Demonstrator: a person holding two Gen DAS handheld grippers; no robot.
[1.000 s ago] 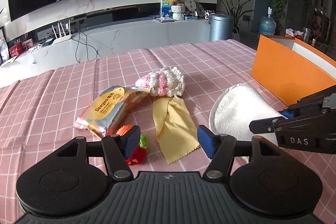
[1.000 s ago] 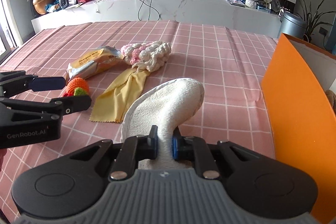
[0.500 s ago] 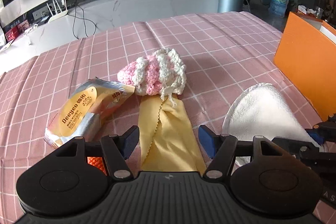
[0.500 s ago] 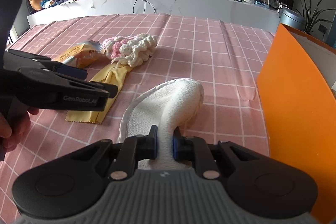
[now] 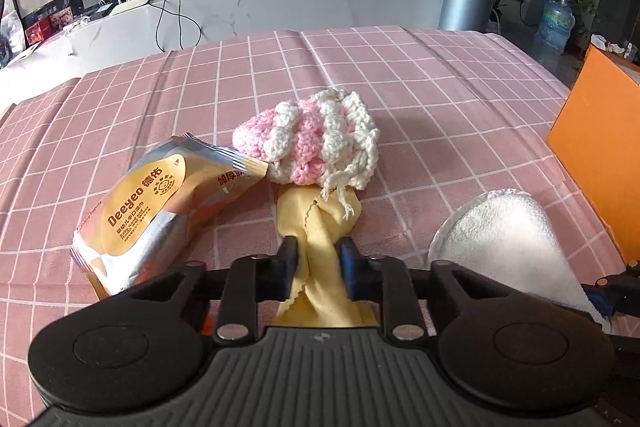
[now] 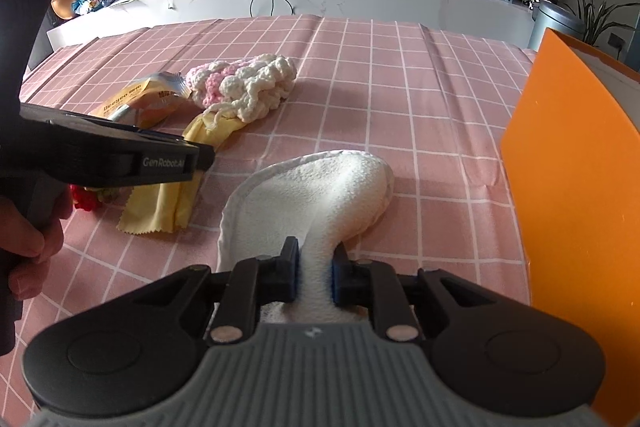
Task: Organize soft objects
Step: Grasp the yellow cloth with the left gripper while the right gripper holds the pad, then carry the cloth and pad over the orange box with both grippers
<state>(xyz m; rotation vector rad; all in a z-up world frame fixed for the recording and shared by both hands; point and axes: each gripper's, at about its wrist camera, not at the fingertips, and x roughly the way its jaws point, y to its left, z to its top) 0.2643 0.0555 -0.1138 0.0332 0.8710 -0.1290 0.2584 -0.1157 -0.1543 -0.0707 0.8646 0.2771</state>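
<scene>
Left gripper: jaws have just closed, pinching the yellow cloth, bunched near the crochet pouch. Right gripper clamps the white towel, left of the orange box.

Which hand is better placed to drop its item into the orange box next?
Right, probably. The right tongs are shut on the white pad, with the orange box right beside it. The left tongs, just closed on the yellow cloth, sit farther from the box.
</scene>
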